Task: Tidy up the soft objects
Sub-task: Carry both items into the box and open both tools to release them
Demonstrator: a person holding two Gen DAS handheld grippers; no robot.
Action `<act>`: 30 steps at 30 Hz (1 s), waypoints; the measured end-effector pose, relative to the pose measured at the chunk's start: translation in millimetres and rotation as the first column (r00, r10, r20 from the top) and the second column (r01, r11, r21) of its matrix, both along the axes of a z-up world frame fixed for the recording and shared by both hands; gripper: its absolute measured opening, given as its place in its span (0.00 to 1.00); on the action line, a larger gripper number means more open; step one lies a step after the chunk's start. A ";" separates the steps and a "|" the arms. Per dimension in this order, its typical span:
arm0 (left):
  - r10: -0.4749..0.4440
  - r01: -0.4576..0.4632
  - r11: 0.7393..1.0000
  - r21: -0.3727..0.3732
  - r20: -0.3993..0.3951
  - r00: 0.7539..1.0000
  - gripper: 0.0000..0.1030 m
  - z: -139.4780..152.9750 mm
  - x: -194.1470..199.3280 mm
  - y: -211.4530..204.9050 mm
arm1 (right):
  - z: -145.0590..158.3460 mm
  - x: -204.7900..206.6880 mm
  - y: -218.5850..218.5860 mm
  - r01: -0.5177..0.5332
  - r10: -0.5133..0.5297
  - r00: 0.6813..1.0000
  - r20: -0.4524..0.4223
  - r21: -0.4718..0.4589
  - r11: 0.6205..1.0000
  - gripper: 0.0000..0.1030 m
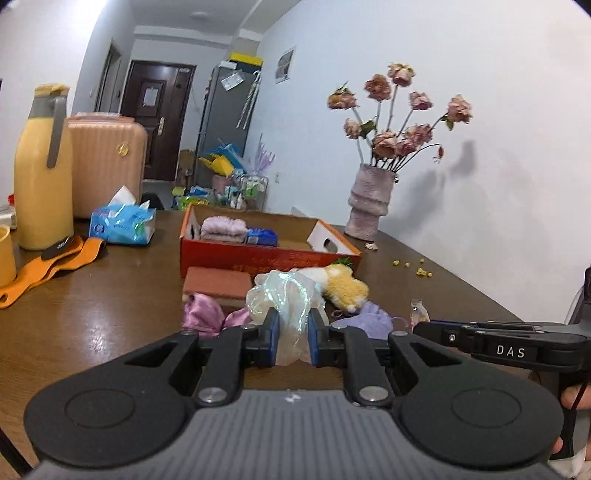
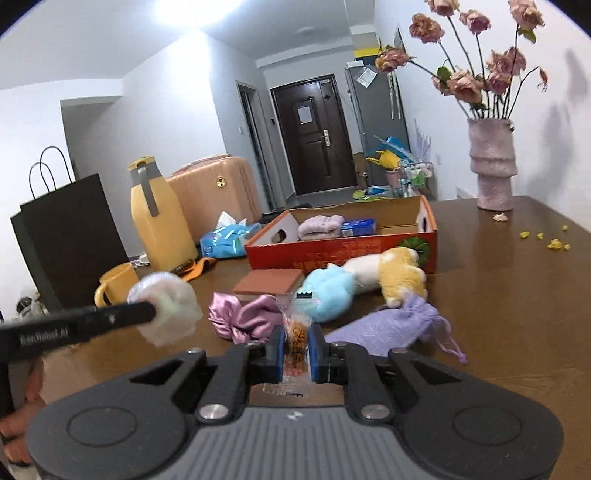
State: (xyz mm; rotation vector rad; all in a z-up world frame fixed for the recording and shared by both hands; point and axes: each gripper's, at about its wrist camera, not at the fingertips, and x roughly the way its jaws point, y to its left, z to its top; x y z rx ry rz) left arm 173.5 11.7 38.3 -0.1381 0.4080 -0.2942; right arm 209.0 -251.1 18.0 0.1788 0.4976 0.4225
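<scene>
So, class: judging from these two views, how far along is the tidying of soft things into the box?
Done: a folded lilac towel lies in the orange box. In hand: left hand-held gripper grips a clear bag; right hand-held gripper a snack packet. Left: plush toy, pink scrunchie, purple pouch.

Both views bright, evenly lit indoor light. Main source is overhead: blown-out ceiling glare (image 2: 184,11) up and left of the right gripper, and a white flare in the top-left corner of the left wrist view. Soft sheen on the wooden table (image 1: 110,314) ahead-left of the left gripper. Flowers (image 1: 399,110) throw a diffuse grey shadow on the white wall (image 1: 498,166) to their right. Strong fisheye bending: door and wall lines curve, dark vignette in the corners. Centre is sharp; the far hallway is slightly soft. Crumpled plastic bundle (image 2: 166,306) ahead-left of the right gripper looks smeared.
</scene>
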 end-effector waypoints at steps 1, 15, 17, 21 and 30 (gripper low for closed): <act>-0.006 0.006 1.000 0.002 0.009 1.000 0.16 1.9 -1.4 -1.4 | 1.9 -1.8 -3.6 0.000 0.000 1.000 0.008 0.010 1.000 0.12; -0.099 0.099 0.994 -0.047 0.004 0.995 0.16 34.4 113.4 -27.4 | 27.0 85.9 -20.0 0.017 -0.015 0.998 0.063 -0.025 1.000 0.12; -0.115 0.112 0.991 -0.072 -0.034 0.993 0.16 43.9 169.9 -33.5 | 39.4 130.0 -22.6 0.018 -0.014 0.997 0.070 -0.056 0.998 0.12; -0.081 0.074 0.996 -0.054 -0.156 0.984 0.16 45.8 305.2 -60.1 | 55.3 259.7 -26.4 0.023 -0.024 1.000 -0.019 -0.054 0.998 0.13; -0.016 -0.003 0.999 -0.043 -0.426 0.905 0.16 -33.3 509.7 -99.7 | -4.1 466.0 1.9 0.046 -0.108 0.964 -0.243 -0.244 0.969 0.13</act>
